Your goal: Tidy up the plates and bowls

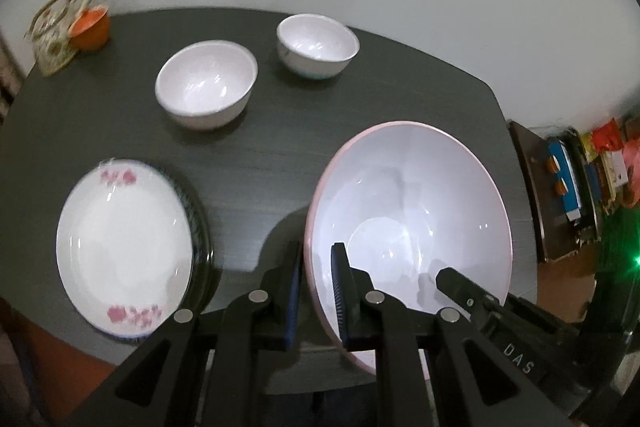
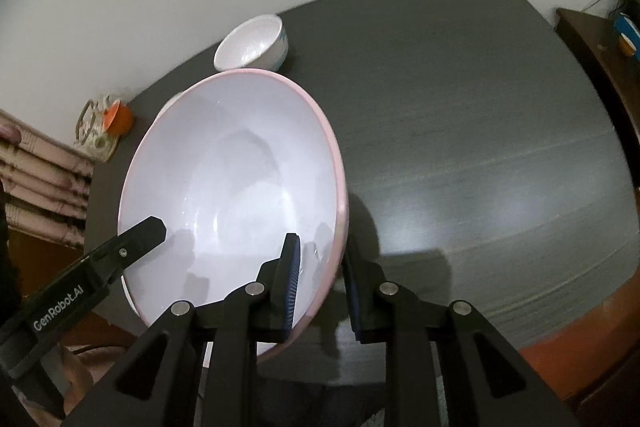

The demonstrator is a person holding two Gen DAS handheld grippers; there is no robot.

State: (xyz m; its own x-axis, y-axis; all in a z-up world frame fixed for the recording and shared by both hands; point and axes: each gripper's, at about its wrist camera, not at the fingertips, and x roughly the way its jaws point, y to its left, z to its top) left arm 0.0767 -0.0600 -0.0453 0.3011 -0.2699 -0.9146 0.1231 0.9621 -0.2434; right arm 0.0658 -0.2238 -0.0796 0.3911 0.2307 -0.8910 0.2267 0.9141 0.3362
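The large pink-rimmed bowl [image 1: 412,211] is clenched at opposite rims by the left claw [image 1: 317,291] and right claw [image 2: 320,291]; two small bowls [image 1: 206,83] stand beyond, a flowered plate [image 1: 124,247] left.

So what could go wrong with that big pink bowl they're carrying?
1. The large pink bowl is held only by its thin rim, the left gripper on one side and the right gripper on the other. If one slips, it could tip and fall onto the table.
2. It looks tilted, so it might slide out.
3. The flowered plate and two small bowls sit nearby and could get bumped.
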